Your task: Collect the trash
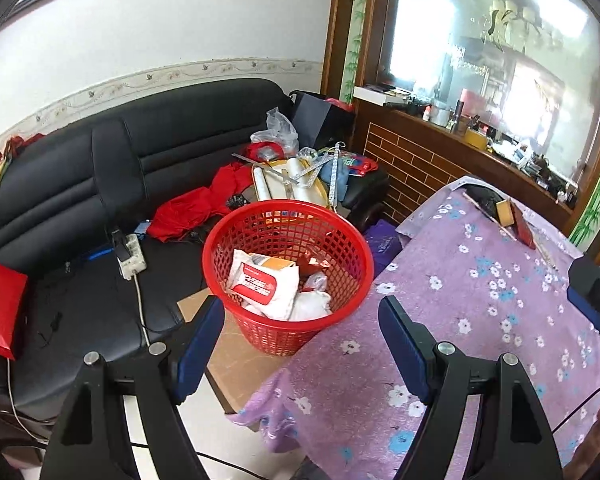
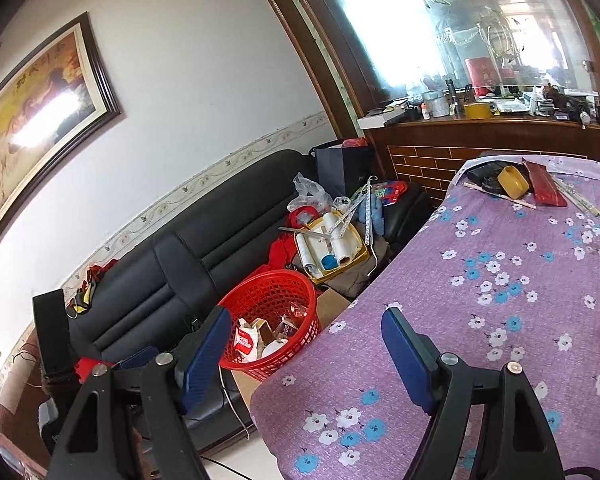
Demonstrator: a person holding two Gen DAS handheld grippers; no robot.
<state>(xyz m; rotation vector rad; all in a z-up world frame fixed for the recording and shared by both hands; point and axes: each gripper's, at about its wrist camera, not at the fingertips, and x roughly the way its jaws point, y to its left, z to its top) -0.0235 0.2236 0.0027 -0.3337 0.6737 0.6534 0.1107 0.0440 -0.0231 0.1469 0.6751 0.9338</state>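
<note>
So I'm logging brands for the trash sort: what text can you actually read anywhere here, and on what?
None can be read for certain.
Wipes pack in the red basket: white print on red, blurred.
Red bag on the sofa: pale characters, illegible.
Purple bag by the table: faint script, too small.

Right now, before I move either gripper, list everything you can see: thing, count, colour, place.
basket: 1, red, on cardboard beside the table, between it and the sofa
wet-wipe packet: 1, white and red, in the basket with other wrappers
tablecloth: 1, purple floral, covering the table
yellow tape roll: 1, far end of the table
red pouch: 1, beside the tape roll
sofa: 1, black, along the wall
power strip: 1, white, on the sofa seat
red cloth: 1, on the sofa
paper rolls: several, white, in a yellow tray on the sofa
left gripper: open, empty
right gripper: open, empty
</note>
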